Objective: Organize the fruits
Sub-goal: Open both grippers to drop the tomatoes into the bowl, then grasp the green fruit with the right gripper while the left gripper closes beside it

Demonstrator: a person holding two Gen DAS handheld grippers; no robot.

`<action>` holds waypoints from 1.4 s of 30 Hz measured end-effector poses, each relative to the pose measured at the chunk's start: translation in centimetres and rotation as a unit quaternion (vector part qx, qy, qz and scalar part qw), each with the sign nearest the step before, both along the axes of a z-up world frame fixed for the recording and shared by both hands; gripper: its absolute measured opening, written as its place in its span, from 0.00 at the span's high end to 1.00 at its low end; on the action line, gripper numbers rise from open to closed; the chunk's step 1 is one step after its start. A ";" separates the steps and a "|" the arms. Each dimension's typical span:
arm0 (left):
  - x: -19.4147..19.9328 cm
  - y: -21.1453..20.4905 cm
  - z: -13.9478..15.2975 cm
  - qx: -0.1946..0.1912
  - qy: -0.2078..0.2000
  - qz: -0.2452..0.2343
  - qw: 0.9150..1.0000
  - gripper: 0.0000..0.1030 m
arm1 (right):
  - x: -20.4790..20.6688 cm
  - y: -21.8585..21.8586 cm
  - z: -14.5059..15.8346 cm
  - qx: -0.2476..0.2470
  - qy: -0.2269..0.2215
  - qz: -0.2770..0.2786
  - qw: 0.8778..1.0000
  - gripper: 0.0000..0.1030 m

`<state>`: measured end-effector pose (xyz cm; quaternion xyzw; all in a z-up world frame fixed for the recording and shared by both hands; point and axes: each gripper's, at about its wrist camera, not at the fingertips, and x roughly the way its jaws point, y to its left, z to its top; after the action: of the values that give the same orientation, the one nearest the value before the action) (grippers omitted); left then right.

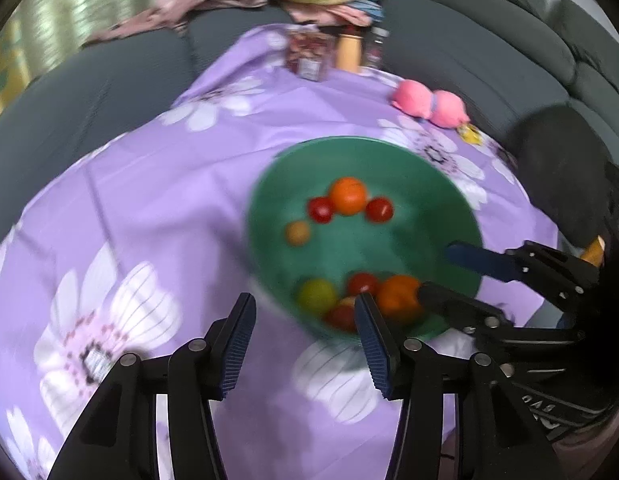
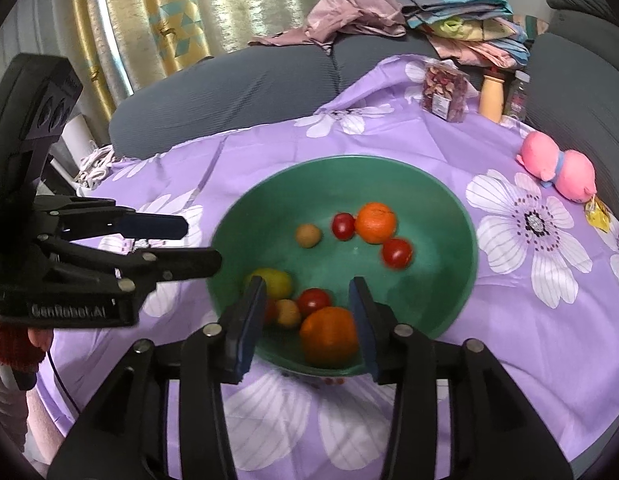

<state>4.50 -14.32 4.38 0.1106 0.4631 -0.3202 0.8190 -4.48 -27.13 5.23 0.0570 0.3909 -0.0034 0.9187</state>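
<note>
A green bowl (image 1: 349,156) (image 2: 441,216) sits on the purple flowered cloth and holds several fruits: two oranges (image 1: 348,195) (image 2: 329,334), red tomatoes (image 1: 320,209) (image 2: 396,253), a yellow-green fruit (image 1: 317,296) (image 2: 274,282) and small brownish ones (image 2: 308,235). My left gripper (image 1: 305,336) is open and empty, just left of the bowl's near rim. My right gripper (image 2: 307,320) is open over the bowl's near edge, its jaws on either side of the near orange and apart from it.
A pink plush toy (image 2: 559,168) and a yellow wrapper (image 2: 596,213) lie at the right. A snack bag (image 2: 445,92) and bottles (image 2: 491,96) stand at the far edge. A grey sofa (image 2: 249,84) with piled clothes surrounds the table.
</note>
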 end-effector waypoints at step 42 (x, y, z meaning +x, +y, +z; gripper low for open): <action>3.0 18.5 -6.0 -0.112 0.103 0.167 0.974 0.32 | 9.3 17.1 -6.8 0.026 0.107 0.205 0.972 0.45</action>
<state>7.54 4.13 -1.66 -0.0942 0.5184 -0.2380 0.8159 4.85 -10.05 -1.53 -0.0017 0.4905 0.1892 0.8506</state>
